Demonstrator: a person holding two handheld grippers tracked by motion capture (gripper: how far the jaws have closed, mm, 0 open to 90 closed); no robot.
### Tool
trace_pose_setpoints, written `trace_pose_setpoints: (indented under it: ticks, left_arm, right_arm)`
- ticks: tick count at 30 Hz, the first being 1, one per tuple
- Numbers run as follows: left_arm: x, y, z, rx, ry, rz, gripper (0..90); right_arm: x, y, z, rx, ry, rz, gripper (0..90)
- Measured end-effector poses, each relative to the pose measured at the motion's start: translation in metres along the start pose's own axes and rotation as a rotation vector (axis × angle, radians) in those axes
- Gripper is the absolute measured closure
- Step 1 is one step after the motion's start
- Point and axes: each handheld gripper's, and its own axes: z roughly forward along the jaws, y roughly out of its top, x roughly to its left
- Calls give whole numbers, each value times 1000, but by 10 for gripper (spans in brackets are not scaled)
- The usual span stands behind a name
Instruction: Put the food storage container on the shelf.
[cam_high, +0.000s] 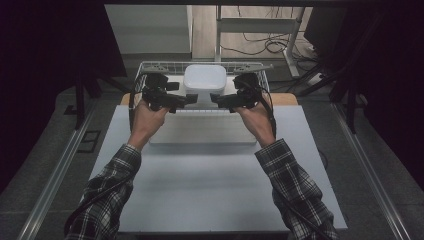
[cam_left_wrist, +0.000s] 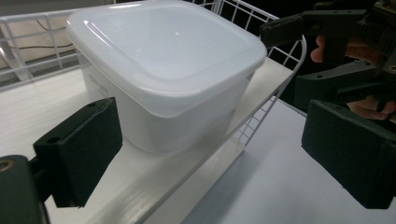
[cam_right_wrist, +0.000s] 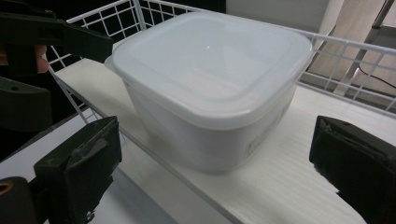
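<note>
Your left gripper (cam_high: 191, 99) and your right gripper (cam_high: 216, 98) face each other across the front of the white lidded container (cam_high: 204, 82), one on each side of it, with their tips pointing inward toward its lower part. The container stands upright, lid on, on a white board (cam_high: 172, 82) inside a white wire basket (cam_high: 150, 66) at the far end of the table (cam_high: 210, 190). In the left gripper view your jaws stand wide apart: the container (cam_left_wrist: 168, 70) sits ahead of them, nearer the left-hand jaw and not touching either, and the basket's front wire edge (cam_left_wrist: 261, 116) runs between them. The right gripper (cam_left_wrist: 345, 60), held by your other hand, shows beyond the right-hand jaw. In the right gripper view the jaws are likewise spread wide, and the container (cam_right_wrist: 210, 79) lies straight ahead between them, just beyond their tips, touching neither. The left gripper (cam_right_wrist: 32, 60) appears past the left-hand jaw, at the container's far side. Neither tool grips anything; the container rests on the board by itself.
</note>
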Motion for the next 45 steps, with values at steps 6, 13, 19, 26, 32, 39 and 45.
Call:
trace_pose_setpoints:
  ticks: [6,13,19,26,32,39,45]
  left_arm:
    - [-6,-11,2,10,-7,25,38]
    - [-11,-20,2,23,-2,45,38]
    - [-17,-27,-3,15,-10,63,38]
    - [-25,-36,-7,12,-24,75,37]
    - [-30,-45,-8,12,-58,74,21]
    - [-35,-57,-7,31,-74,96,15]
    - [-39,-67,-6,39,-88,95,13]
  right_arm:
    - [1,-12,-5,3,11,-12,20]
    - [2,-23,-14,7,22,-26,20]
    - [6,-30,-20,7,39,-37,20]
    - [13,-38,-25,10,56,-61,20]
    - [19,-43,-29,6,68,-82,20]
    - [25,-51,-31,15,80,-101,20]
    - [27,-59,-33,13,90,-99,20]
